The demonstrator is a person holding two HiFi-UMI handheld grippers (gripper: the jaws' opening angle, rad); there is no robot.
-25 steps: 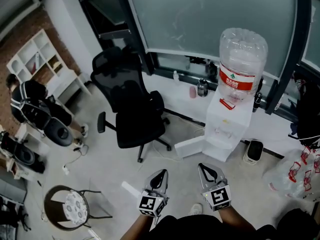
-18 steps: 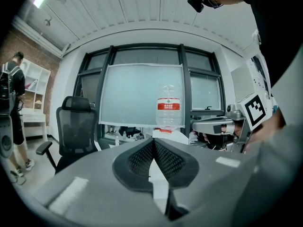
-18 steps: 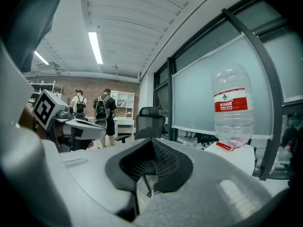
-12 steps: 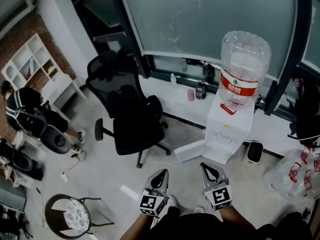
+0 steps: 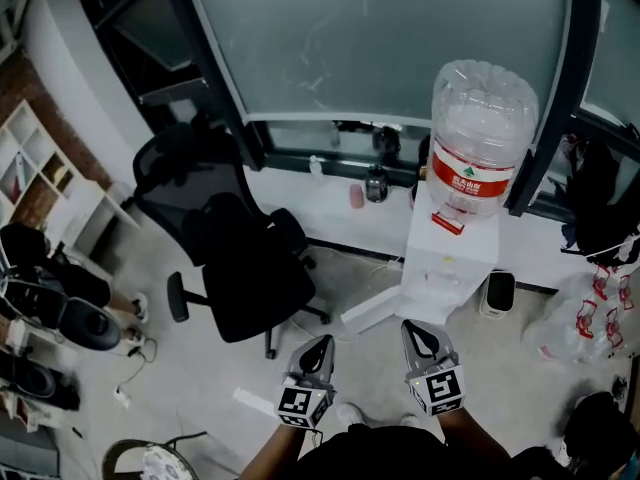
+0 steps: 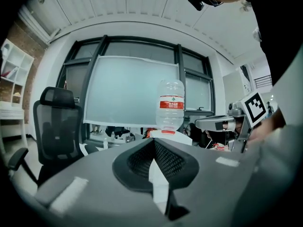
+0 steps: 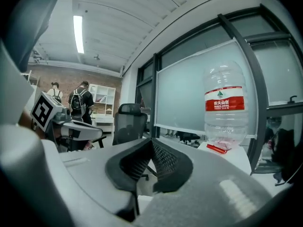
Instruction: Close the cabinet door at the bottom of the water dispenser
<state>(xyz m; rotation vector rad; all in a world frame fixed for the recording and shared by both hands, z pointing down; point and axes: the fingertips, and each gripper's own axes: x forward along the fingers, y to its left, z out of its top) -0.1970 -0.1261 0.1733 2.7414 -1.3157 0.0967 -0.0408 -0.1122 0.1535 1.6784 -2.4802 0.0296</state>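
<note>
Cabinet door (image 5: 375,313) seems open on water dispenser (image 5: 450,258); left gripper (image 5: 323,345) and right gripper (image 5: 411,330) are pressed together.

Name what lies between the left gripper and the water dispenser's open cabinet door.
Only bare floor, seen in the head view, separates the left gripper from the cabinet door.

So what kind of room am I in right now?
Most likely an office: a black swivel chair, a white water dispenser standing against big frosted windows, and white cube shelving along a brick wall.
</note>
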